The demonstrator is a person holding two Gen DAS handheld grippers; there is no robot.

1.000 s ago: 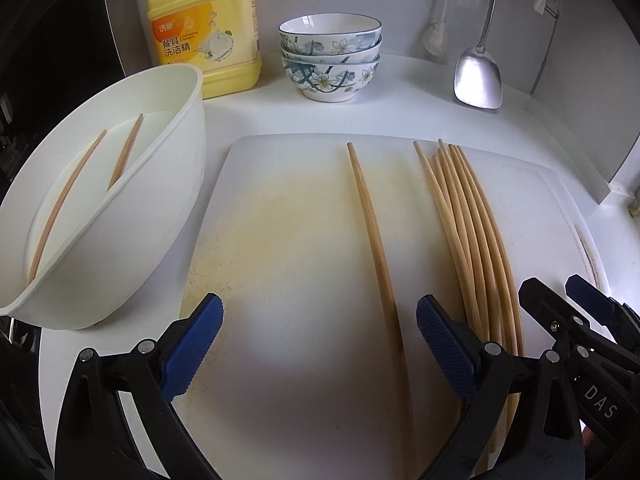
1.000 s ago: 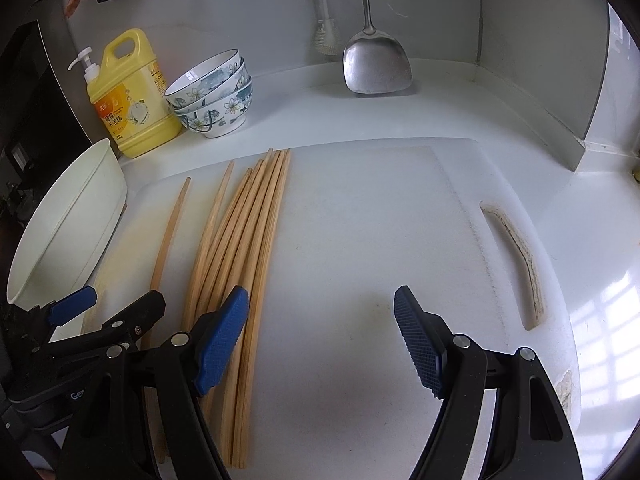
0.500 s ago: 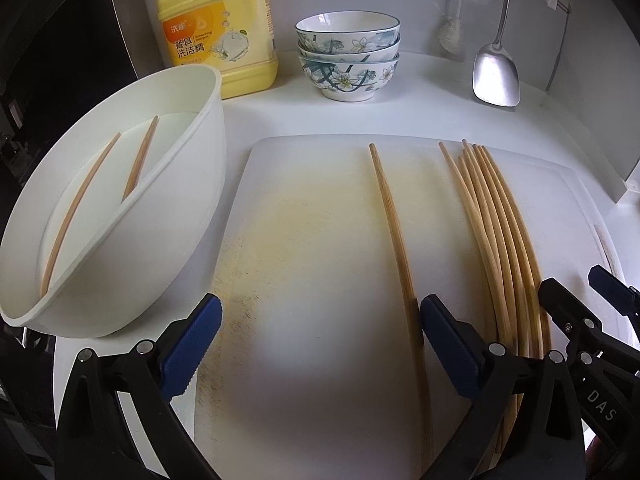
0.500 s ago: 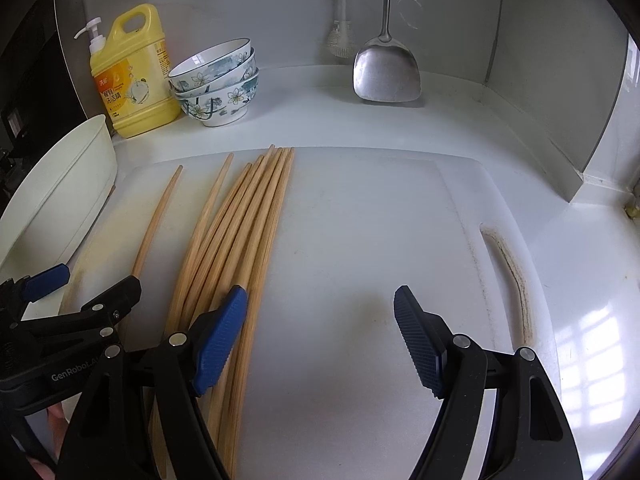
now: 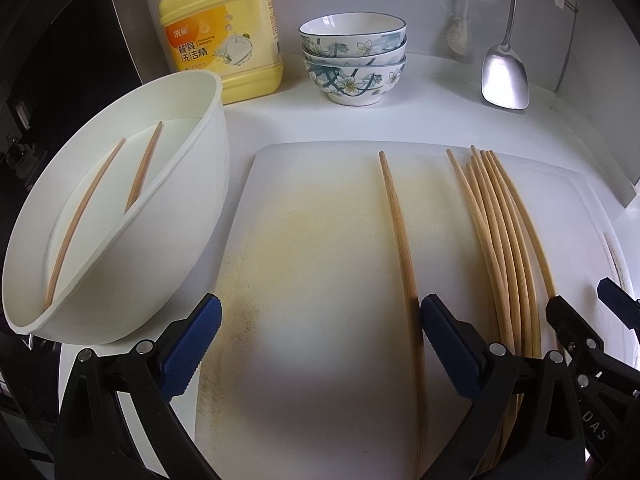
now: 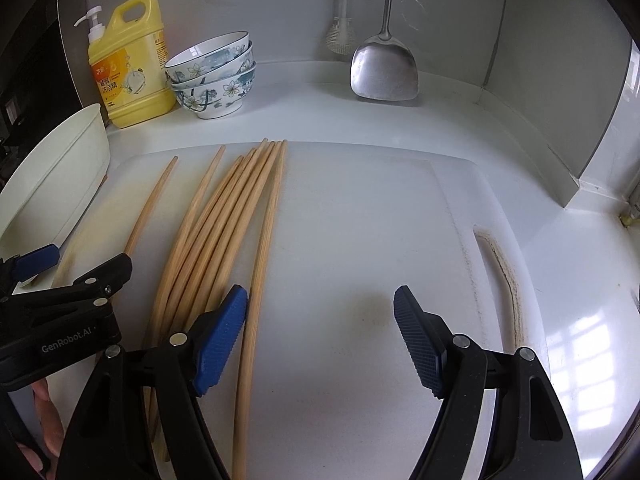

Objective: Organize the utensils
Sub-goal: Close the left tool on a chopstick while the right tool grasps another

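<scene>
- Left hand-held gripper (image 5: 320, 344), black with blue ribbed pads, spread wide and holding nothing, poised over a stained white plastic cutting board (image 5: 320, 264).
- Single pale bamboo chopstick (image 5: 400, 240) lying lengthwise on the board, just inside the left hand-held gripper's right-hand pad; contact with that pad not clear.
- Bundle of long bamboo chopsticks (image 5: 504, 248) lying side by side on the board beyond that pad, fanned slightly at the far tips.
- Large white plastic bowl (image 5: 192, 208), tilted, resting on the white surface (image 5: 288, 116) to the left of the left hand-held gripper, with two more bamboo chopsticks (image 5: 86, 220) inside it.
- Right hand-held gripper (image 6: 320, 340), same black and blue build, likewise parted wide and empty, over a bare stretch of the board.
- One chopstick of the bundle running just beside the right hand-held gripper's left-hand pad, between the two pads; the rest of the bundle outside that pad.
- Ahead of both, at the back of the surface: a yellow pump bottle of dish detergent (image 5: 220, 40), a stack of three white porcelain bowls with blue flower pattern (image 5: 354, 60), and a steel spatula (image 5: 504, 76) hanging against the wall.
- Part of a hand (image 6: 48, 420) visible at the lower left edge of the right wrist view.
</scene>
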